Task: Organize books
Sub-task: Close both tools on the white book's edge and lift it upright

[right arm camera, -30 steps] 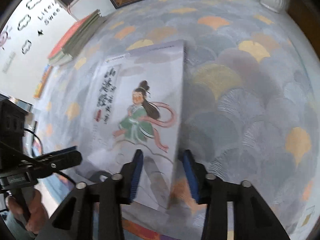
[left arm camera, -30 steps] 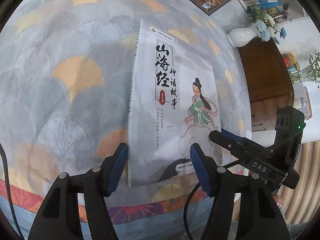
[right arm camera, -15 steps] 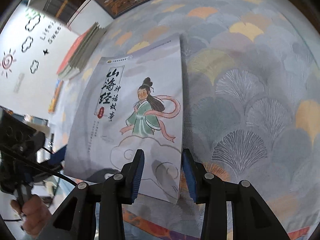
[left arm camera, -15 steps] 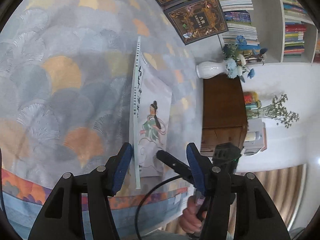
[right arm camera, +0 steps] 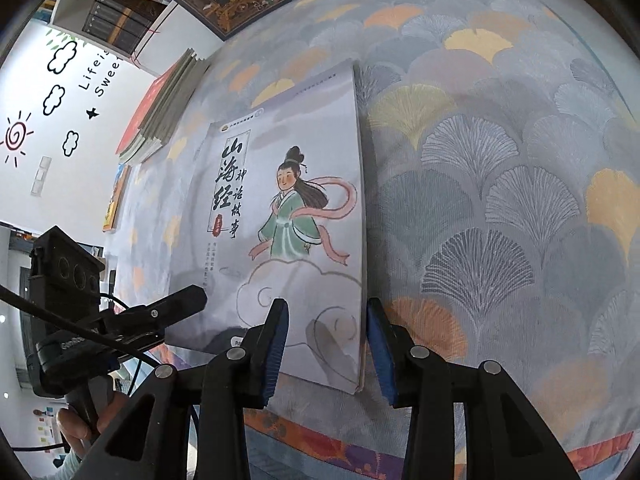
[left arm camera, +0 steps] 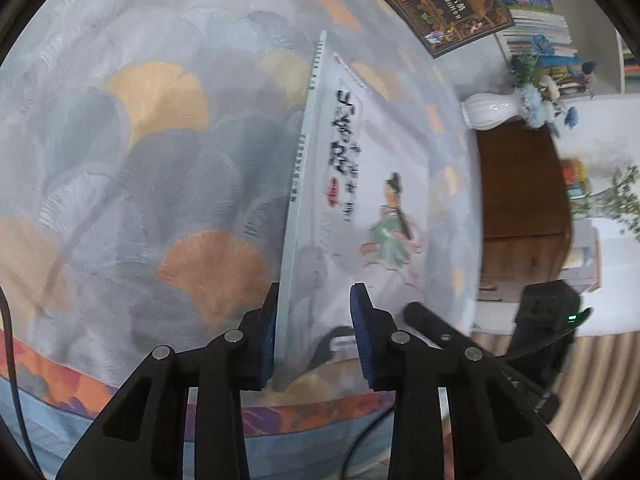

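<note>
Two grippers straddle one illustrated book at the near edge of the ginkgo-print cloth. Left gripper, jaws just closing, straddles the spine edge, grip unconfirmed; right gripper likewise unclear. Step: pickup. Next: firm pinch, then lift toward the book stack

A thin pale-grey paperback book, its cover showing a figure in a green robe beside black brush lettering, stands tilted up off the fan-patterned grey, orange and yellow tablecloth. The left gripper, black with blue pads, straddles the book's near lower corner at the spine; its jaws have just been closing, the left pad against the spine edge, the right pad not clearly touching the cover. The right gripper, black, reaches in from the right. Beyond lie a dark ornate-covered book and a white ribbed vase of blue flowers.
</note>
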The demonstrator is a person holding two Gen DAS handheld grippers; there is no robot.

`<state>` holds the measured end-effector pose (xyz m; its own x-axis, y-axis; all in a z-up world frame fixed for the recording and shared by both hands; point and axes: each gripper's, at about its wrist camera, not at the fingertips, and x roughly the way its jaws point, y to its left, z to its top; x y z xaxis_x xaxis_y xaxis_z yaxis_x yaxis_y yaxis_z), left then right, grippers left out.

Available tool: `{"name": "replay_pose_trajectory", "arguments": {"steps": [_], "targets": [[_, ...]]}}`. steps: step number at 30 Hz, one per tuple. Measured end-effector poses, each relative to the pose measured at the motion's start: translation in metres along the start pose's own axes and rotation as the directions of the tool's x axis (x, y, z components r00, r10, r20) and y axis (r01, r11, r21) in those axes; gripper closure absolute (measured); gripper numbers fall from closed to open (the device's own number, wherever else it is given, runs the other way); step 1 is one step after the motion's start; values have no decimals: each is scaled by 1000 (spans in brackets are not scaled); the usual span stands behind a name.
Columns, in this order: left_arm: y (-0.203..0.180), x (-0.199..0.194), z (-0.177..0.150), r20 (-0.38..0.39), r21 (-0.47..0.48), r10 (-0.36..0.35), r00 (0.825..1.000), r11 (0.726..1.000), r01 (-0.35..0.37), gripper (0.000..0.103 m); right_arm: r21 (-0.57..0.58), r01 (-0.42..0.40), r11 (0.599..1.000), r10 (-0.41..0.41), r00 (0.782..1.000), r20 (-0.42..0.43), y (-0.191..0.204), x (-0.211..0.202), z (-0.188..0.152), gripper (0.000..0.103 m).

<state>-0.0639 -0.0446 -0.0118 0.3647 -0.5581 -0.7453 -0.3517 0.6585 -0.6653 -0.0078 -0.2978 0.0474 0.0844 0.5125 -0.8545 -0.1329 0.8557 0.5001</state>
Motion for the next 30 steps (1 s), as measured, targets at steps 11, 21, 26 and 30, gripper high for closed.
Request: {"name": "replay_pose_trajectory", "arguments": {"steps": [11,21,26,30], "targets": [[-8,-10,18,14,-140,-297,955,945,296,74,194,-201,960,212,977,-34,-19,4,2,48],[6,-4,21,-19,-274,-460,888,856,438,74,268,-333,904,351,936,-21,-30,12,12,43],[13,-6,24,-28,-263,-386,922,893,365,74,247,-355,902,360,933,27,-14,16,25,71],[5,-12,25,-47,-138,-211,976,969,203,74,102,-278,955,275,960,45,10,2,20,78]]}}
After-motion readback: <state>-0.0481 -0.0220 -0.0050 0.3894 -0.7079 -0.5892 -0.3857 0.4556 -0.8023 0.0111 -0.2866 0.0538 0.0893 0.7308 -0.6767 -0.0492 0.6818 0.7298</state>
